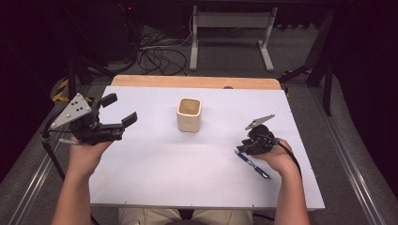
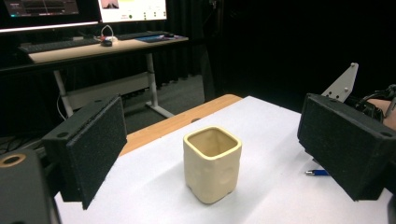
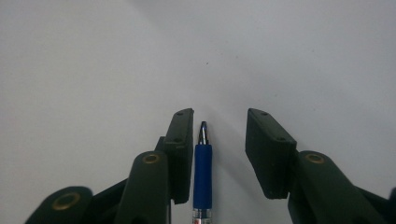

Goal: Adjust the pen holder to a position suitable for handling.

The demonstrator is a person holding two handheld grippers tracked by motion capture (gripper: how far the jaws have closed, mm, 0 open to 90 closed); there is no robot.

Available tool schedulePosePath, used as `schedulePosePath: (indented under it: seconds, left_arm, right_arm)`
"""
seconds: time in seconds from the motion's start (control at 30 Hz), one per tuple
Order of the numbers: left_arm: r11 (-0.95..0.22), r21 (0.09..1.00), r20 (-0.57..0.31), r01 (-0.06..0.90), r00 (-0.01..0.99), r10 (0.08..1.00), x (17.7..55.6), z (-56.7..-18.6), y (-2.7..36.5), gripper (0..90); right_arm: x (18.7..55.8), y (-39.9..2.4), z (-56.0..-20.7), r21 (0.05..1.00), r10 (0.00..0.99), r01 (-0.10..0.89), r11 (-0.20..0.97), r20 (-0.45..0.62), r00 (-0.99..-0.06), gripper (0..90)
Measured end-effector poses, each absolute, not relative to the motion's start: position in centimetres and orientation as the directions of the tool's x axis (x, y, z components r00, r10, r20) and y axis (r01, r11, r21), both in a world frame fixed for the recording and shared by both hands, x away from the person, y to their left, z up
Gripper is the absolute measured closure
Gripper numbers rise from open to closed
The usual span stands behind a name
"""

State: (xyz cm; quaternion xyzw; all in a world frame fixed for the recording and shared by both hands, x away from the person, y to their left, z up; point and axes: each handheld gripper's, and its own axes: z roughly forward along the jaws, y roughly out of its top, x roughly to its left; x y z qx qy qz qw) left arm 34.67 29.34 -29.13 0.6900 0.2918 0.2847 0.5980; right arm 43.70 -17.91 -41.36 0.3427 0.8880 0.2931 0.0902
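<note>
On the table: a white sheet (image 1: 197,168) covers most of the top, and a strip of bare wood shows along the far edge.
Cup: a cream, square-sided cup (image 1: 189,114) stands upright on the white sheet, near the middle and a bit toward the far side. It looks empty inside in the left gripper view.
Pen: a blue pen (image 1: 252,164) lies flat on the sheet, well to the right of the cup and nearer to the person.
Left gripper: the left gripper (image 1: 123,112) is held up by the left hand (image 1: 87,152), well to the left of the cup, at the left edge of the sheet. It points toward the cup.
Left jaws: they are wide apart and hold nothing. In the left gripper view the cup (image 2: 212,163) sits out in front, between the two black pads but apart from both.
Right gripper: the right gripper (image 1: 241,146) is held low by the right hand (image 1: 277,157), right of the cup, down over the pen.
Right jaws: they are apart, one on each side of the pen (image 3: 202,172). The pen lies just beside the left jaw in the right gripper view, and there is a gap to the other jaw. The jaws do not squeeze it.
Pen tip: it points away from the camera, out past the jaw ends.
Behind the table: a white desk frame (image 1: 230,28) and loose cables (image 1: 159,54) are on the floor.
</note>
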Motion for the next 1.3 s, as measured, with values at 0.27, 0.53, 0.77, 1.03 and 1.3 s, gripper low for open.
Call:
schedulePosePath:
  seconds: [0.27, 0.53, 0.77, 1.03, 1.3]
  left_arm:
    - [-0.113, 0.992, 0.042, 0.062, 0.670, 0.741, 34.7, -29.1, 29.4, 9.0]
    - [-0.114, 0.991, 0.041, 0.064, 0.671, 0.741, 34.8, -29.2, 29.3, 9.1]
    - [-0.114, 0.991, 0.042, 0.063, 0.671, 0.740, 34.8, -29.3, 29.2, 9.3]
    - [-0.117, 0.991, 0.042, 0.067, 0.670, 0.741, 34.9, -29.3, 29.2, 9.4]
    - [-0.117, 0.991, 0.039, 0.071, 0.674, 0.738, 34.9, -29.4, 29.0, 9.5]
  right_arm:
    - [43.8, -17.2, -42.0, 0.548, 0.655, 0.563, 0.618, 0.036, -0.755, 66.7]
    - [44.1, -16.4, -43.0, 0.483, 0.646, 0.573, 0.662, 0.019, -0.763, 69.1]
    - [44.1, -16.3, -43.2, 0.463, 0.647, 0.580, 0.670, 0.018, -0.762, 69.7]
    - [44.1, -16.1, -43.3, 0.446, 0.647, 0.579, 0.682, 0.002, -0.763, 73.9]
    - [44.0, -15.9, -43.3, 0.439, 0.638, 0.573, 0.692, -0.001, -0.770, 79.6]
